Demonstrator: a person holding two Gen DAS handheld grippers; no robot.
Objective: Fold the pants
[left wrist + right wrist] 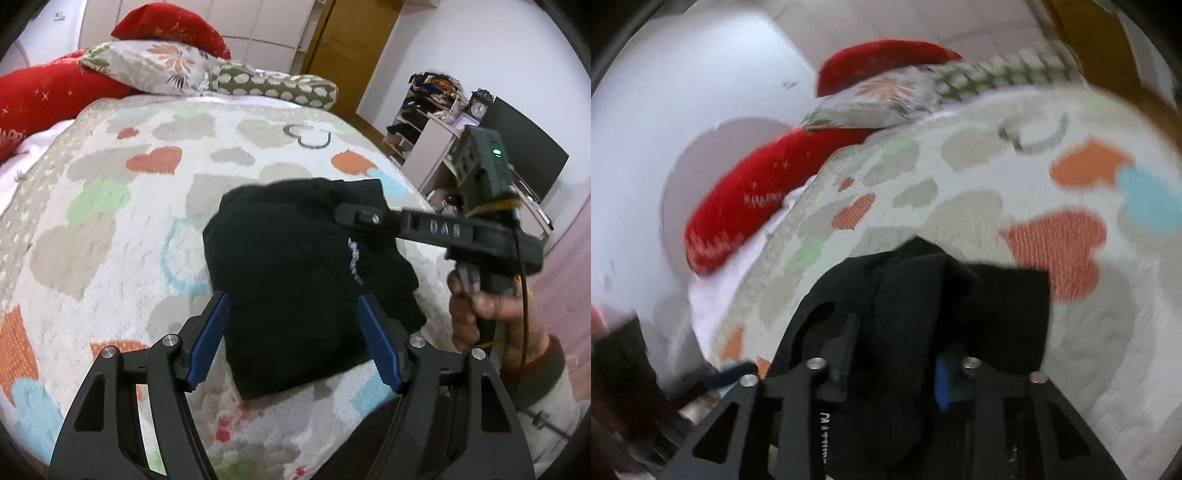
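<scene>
Black pants (295,273) lie as compact bundle on bed (110,229). Left gripper (291,339) jaws spread, empty, straddling near edge. Right gripper (890,373) jaws clenched on pants fold. Tip: lower slowly, keep layers aligned, release after fabric settles.

Raised letters reading "DAS" stand on the black arm of the right claw (345,214), seen from the left wrist view. On the red pillow (44,99), far to the left of the left claw (291,332), white letters read "HAPP" before the edge cuts them off. White print runs along the black pants (295,266) just ahead of that claw, and again beside the right claw (890,373) in its own view, too blurred to read.
</scene>
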